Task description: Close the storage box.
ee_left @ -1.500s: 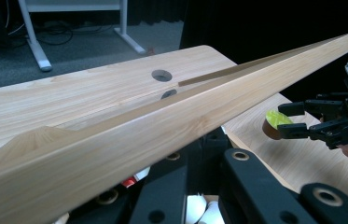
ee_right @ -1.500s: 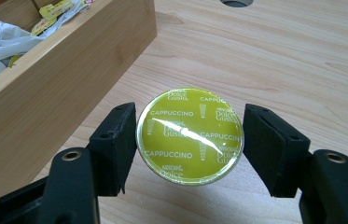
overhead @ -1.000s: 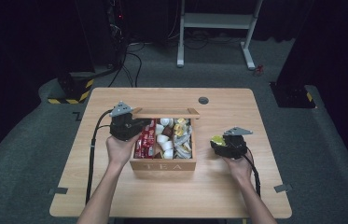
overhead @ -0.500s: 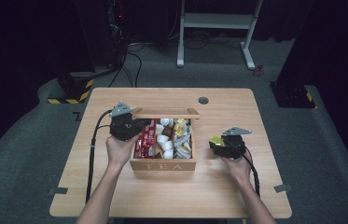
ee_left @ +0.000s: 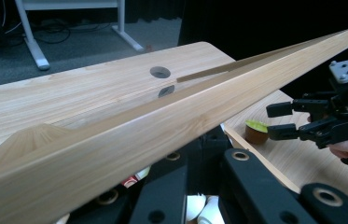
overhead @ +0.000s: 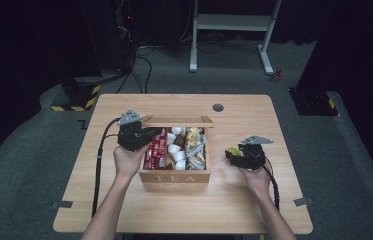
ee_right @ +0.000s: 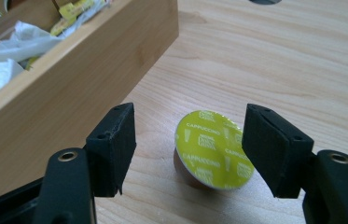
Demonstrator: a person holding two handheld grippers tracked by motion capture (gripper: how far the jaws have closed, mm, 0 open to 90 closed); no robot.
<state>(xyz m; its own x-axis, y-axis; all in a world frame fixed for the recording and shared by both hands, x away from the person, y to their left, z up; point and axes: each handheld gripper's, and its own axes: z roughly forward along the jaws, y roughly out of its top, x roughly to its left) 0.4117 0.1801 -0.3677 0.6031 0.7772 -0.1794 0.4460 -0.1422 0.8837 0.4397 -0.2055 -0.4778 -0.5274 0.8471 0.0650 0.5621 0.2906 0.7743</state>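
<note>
The small brown coffee capsule with a yellow-green foil top (ee_right: 211,150) lies tilted on the light wooden desk (ee_right: 302,60) at lower centre, beside the wooden tea box (ee_right: 83,88); the right gripper (ee_right: 190,149) has its fingers spread around it, not touching; light, rigid, foil easily dented, so probably best gripped by its sides; the left gripper (overhead: 133,136), fingers closed, holds the box's lid (ee_left: 171,126).

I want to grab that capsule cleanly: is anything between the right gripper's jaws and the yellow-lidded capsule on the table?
Nothing visible. The capsule lies tilted on bare table between the right gripper's open jaws, clear of the tea box wall beside it.
</note>
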